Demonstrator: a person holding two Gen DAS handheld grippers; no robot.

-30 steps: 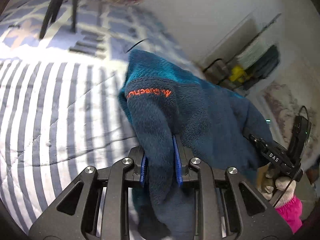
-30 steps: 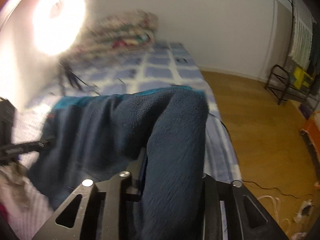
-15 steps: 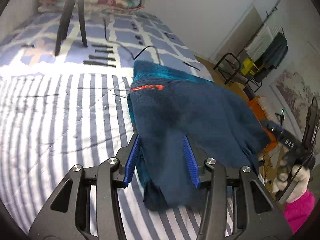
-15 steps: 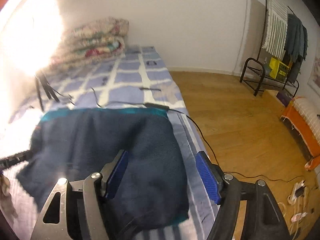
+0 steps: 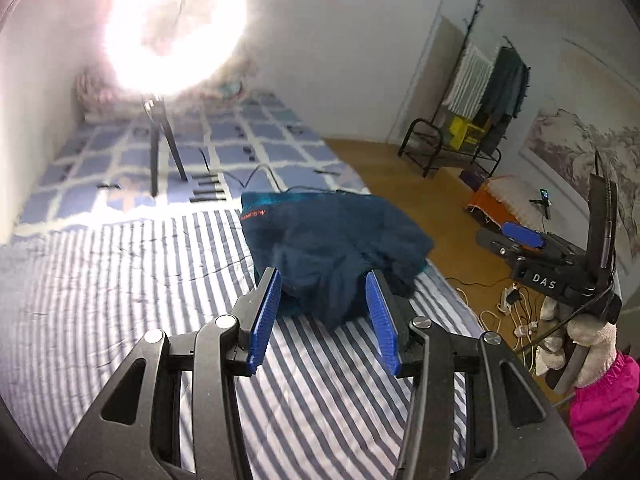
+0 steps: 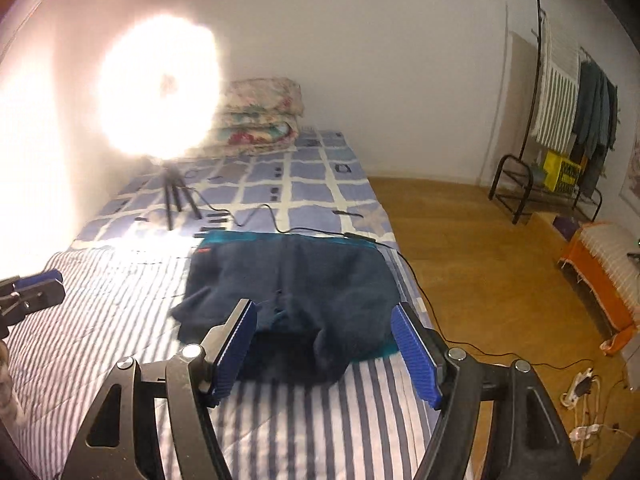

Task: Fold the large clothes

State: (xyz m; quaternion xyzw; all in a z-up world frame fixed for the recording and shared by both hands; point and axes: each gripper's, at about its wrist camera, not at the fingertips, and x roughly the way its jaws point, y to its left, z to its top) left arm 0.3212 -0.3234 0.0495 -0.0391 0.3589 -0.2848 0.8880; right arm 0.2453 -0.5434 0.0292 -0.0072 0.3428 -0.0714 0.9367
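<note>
A dark blue fleece garment [image 5: 332,240] with a teal hem and orange lettering lies folded in a loose heap on the striped bedspread [image 5: 120,280], near the bed's right edge. It also shows in the right wrist view [image 6: 292,280]. My left gripper [image 5: 324,320] is open and empty, held just short of the heap and above the bed. My right gripper [image 6: 328,352] is open and empty, also just short of the garment's near edge. The right gripper shows at the right of the left wrist view [image 5: 520,236].
A ring light on a tripod [image 6: 176,196] stands on the checked blanket [image 6: 304,188] behind the garment, with a cable [image 6: 360,236] trailing off the bed. Folded quilts [image 6: 260,116] lie at the headboard. A clothes rack [image 6: 560,120] and orange stool [image 6: 600,264] stand on the wooden floor.
Both grippers opened and let go of the fleece, which dropped onto the bed. Both have since pulled back and up from it.
</note>
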